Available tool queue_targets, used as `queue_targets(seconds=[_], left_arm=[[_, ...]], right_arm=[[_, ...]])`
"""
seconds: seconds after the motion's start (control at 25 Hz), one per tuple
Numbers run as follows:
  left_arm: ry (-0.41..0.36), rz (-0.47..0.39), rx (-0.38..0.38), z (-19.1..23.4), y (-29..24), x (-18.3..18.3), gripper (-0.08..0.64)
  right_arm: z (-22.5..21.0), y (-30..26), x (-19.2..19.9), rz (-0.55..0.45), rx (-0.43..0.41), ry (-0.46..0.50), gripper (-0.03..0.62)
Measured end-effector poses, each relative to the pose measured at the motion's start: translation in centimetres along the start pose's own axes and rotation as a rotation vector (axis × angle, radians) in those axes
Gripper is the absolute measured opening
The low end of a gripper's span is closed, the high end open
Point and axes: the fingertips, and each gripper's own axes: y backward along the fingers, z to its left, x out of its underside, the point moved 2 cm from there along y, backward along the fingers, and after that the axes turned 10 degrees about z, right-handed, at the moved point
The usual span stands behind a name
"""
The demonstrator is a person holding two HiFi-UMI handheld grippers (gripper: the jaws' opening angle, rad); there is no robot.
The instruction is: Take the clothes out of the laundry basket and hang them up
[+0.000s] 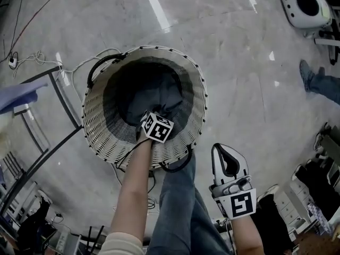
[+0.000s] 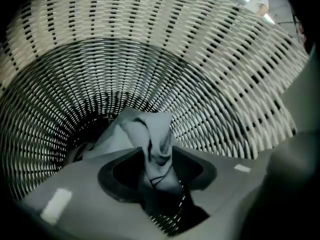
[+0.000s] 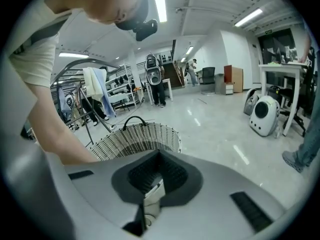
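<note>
A pale woven laundry basket (image 1: 197, 97) stands on the floor in front of me, with dark blue-grey clothes (image 1: 159, 92) lying in its bottom. My left gripper (image 2: 156, 158) reaches down inside it; in the head view only its marker cube (image 1: 158, 128) shows. Its jaws pinch a bunched fold of a grey-blue garment (image 2: 156, 131), which rises between the pads, with the basket wall (image 2: 150, 59) behind. My right gripper (image 1: 224, 152) hangs outside the basket at the lower right, shut and empty (image 3: 156, 170). The basket (image 3: 142, 139) lies beyond it.
A black metal clothes rack (image 1: 61, 97) stands left of the basket, with a light-blue garment (image 1: 21, 94) on it and cables (image 1: 34, 57) on the floor nearby. My jeans leg (image 1: 178, 195) is beside the basket. A white rounded case (image 1: 305, 7) and another person's leg (image 1: 321, 81) are at the right.
</note>
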Motion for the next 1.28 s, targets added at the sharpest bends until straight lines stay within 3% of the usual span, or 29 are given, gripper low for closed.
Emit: queue_targets(seconds=[0.16, 0.24, 0.32, 0.48, 0.76, 0.92, 1.28], left_arm=[[0.013, 0.016, -0.041, 0.6, -1.0, 0.2, 0.111], [0.027, 0.010, -0.074, 1.1, -0.6, 0.2, 0.035], [0.036, -0.014, -0.085, 1.3, 0.5, -0.2, 0.028], [0.077, -0.087, -0.030, 0.5, 4.4, -1.0, 0.020], [0.198, -0.247, -0.040, 1.2, 15.6, -0.9, 0.020], [0.213, -0.312, -0.037, -0.7, 22.8, 0.4, 0.018], [0.234, -0.558, -0.048, -6.1, 39.1, -0.4, 0.018]], right_arm=[[-0.8, -0.5, 0.5, 0.017, 0.011, -0.020, 0.002], [-1.0, -0.5, 0.4, 0.009, 0.020, -0.010, 0.002], [-0.8, -0.4, -0.2, -0.009, 0.019, 0.001, 0.002], [0.2, 0.6, -1.4, -0.014, 0.019, 0.012, 0.002], [2.9, 4.1, -4.9, -0.024, 0.000, 0.054, 0.002], [4.6, 7.2, -6.8, -0.016, -0.015, 0.085, 0.002], [7.8, 14.0, -7.9, 0.006, -0.023, 0.116, 0.002]])
